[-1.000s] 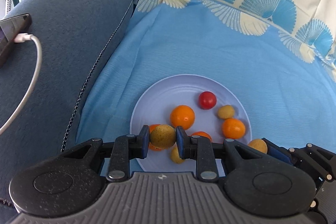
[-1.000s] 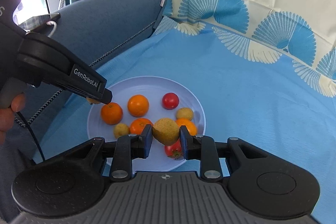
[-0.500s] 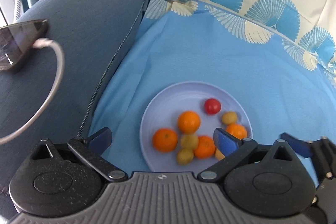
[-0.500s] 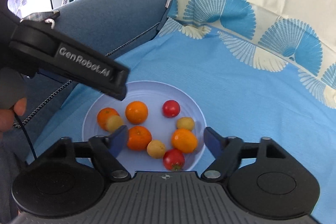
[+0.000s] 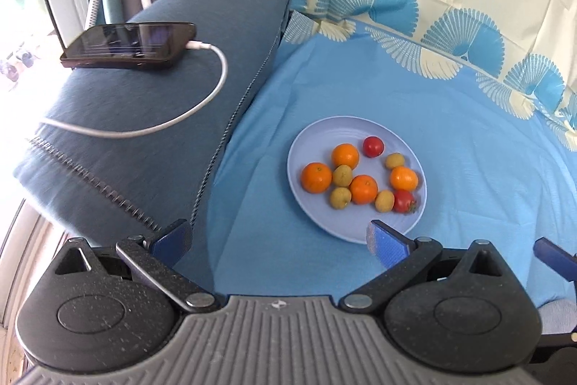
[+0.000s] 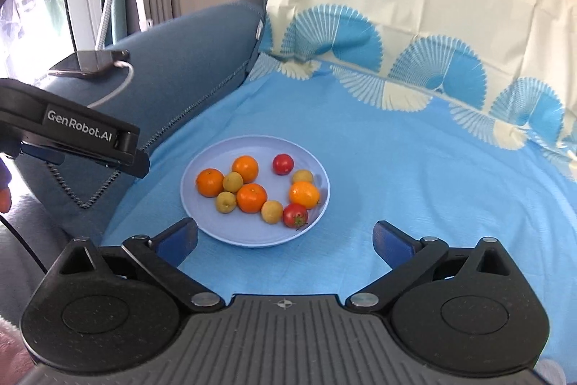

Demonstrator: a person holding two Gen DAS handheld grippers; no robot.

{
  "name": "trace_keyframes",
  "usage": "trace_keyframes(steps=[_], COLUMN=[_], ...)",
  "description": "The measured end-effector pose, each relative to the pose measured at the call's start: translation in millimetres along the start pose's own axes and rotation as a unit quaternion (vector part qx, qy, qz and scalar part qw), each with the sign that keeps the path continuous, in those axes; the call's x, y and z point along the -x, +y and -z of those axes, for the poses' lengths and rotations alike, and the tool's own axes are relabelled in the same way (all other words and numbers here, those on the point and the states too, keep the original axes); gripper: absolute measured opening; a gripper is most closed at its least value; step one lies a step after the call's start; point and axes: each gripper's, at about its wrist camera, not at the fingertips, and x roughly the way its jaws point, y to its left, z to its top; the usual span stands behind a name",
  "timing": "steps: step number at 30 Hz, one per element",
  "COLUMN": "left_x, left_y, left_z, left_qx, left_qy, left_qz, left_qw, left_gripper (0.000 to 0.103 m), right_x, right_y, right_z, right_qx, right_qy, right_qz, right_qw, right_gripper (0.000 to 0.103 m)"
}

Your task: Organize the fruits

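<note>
I have both grippers backed off above the plate (image 6: 202, 226), and every fruit I can see lies on it, so the gathering looks done or nearly so. The left gripper (image 5: 277, 237) has its jaws spread wide with nothing between them; they have just been opening. The right gripper (image 6: 285, 237) is the same: jaws have just been opening, nothing between the blue pads (image 6: 387, 239), only blue sheet (image 6: 414, 175) and the plate's near rim showing in the gap.

In the right wrist view the plate sits at centre frame, just above my fingers. Four oranges (image 6: 210, 182) cluster left and middle, two red tomatoes (image 6: 282, 163) lie toward the upper and lower right, and four small yellow-green fruits (image 6: 226, 202) fill the spaces between. They touch in places but stay well inside the rim, which I judge keeps them from rolling onto the soft bedding.

At the upper left of the left wrist view a phone (image 5: 130, 44) charges on the dark blue cushion (image 5: 144, 139), well apart from the plate. I keep the jaws wide so I can pull away without nudging anything.
</note>
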Motion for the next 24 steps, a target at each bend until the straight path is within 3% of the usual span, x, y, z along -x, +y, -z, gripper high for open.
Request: trace_keyframes(steps=[10, 24], left_x=[36, 50], left_y=[-4, -10], left_z=[27, 39], left_qx=[-0.008, -0.025], left_qy=[-0.023, -0.039], left_qz=[-0.007, -0.008], left_qw=[0.9997, 0.9989], left_gripper=[0.103, 0.103], right_x=[50, 69], right_y=[7, 11], right_z=[13, 19], right_qx=[-0.003, 0.001], right_qy=[-0.044, -0.06], right_qz=[0.021, 0.026], right_qw=[0.999, 0.998], right_gripper=[0.102, 0.102])
